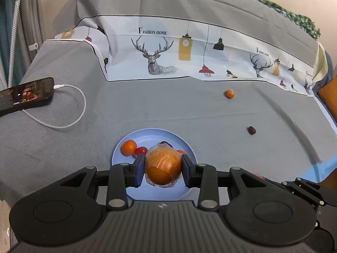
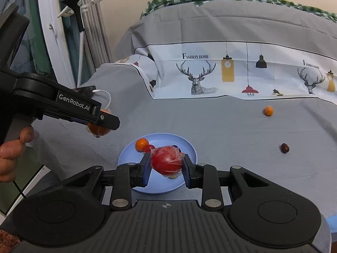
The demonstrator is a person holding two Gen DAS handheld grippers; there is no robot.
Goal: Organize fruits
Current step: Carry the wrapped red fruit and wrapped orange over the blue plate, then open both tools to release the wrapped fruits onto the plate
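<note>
Orange [image 1: 163, 167] in clear wrap, pinched between the jaws of the left gripper [image 1: 162, 169], above the blue plate [image 1: 120, 158]. Red apple [image 2: 166, 162], also wrapped, pinched by the right gripper [image 2: 166, 167] over the same plate. On the plate: small orange [image 1: 129, 147], cherry tomato [image 1: 140, 151]. Out on the grey cloth [image 1: 189, 109], well apart: another small orange [image 1: 229, 93], dark date [image 1: 251, 130]. Phone [image 1: 25, 96] on its cable far left.

Grey fabric-covered surface [image 1: 189, 109] carries a round light-blue plate [image 1: 147, 137], a loose small orange citrus [image 1: 229, 94] and a dark brown date-like fruit [image 1: 251, 130] well apart. Black smartphone [image 1: 25, 96] with white charging cable [image 1: 69, 105] lies at left.
</note>
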